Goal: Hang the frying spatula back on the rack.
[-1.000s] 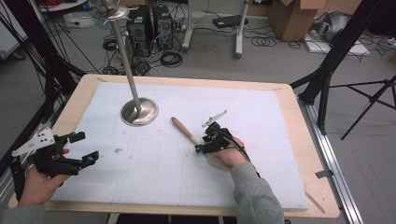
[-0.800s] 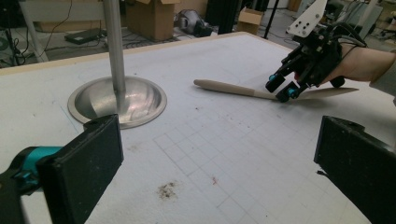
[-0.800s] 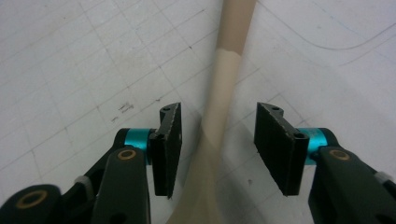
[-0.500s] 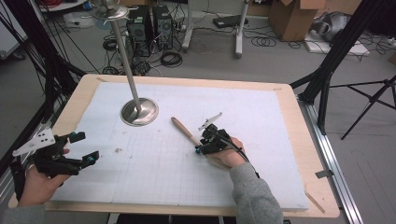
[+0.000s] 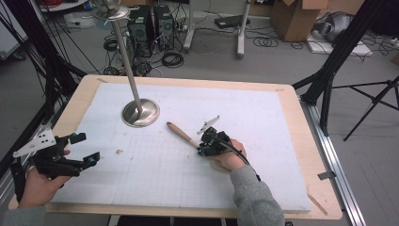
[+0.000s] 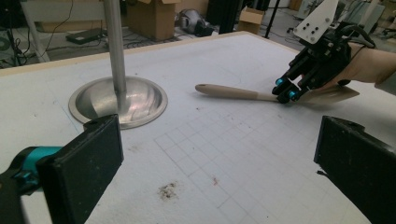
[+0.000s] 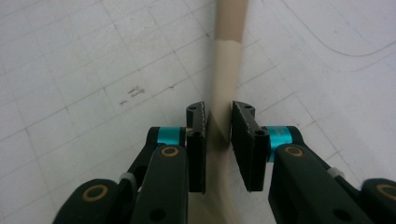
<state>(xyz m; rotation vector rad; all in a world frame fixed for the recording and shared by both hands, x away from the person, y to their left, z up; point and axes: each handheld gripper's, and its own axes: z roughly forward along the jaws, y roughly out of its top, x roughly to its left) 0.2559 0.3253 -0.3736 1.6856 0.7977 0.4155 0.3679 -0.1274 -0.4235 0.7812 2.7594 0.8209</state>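
Near edge of table: left gripper [image 5: 70,153] held low over the white gridded mat [image 5: 263,127], jaws wide apart, nothing between them. In the left gripper view we look between its two black pads toward the middle of the table; a few dark crumbs [image 6: 166,190] lie on the mat just ahead.

Mid table: right gripper [image 7: 218,135] has its jaws closed against both sides of a beige spatula [image 5: 181,134], at the narrow neck where the handle meets the blade. In the right gripper view the pads press the shaft from left and right. The spatula lies flat on the mat, handle end pointing toward the metal stand, blade end under the right hand [image 5: 230,157].

Handling, our judgement: the spatula looks light, and the handle stiff; the blade looks thinner and may flex. Smooth finish, so a grip near the neck could let it pivot or slip; a hold farther up the handle would likely balance better.

Farther: round steel base [image 5: 140,113] of a stand with an upright pole [image 5: 127,61], near the handle tip but apart from it.

Beyond the table: floor with cables, computer towers, cardboard boxes.
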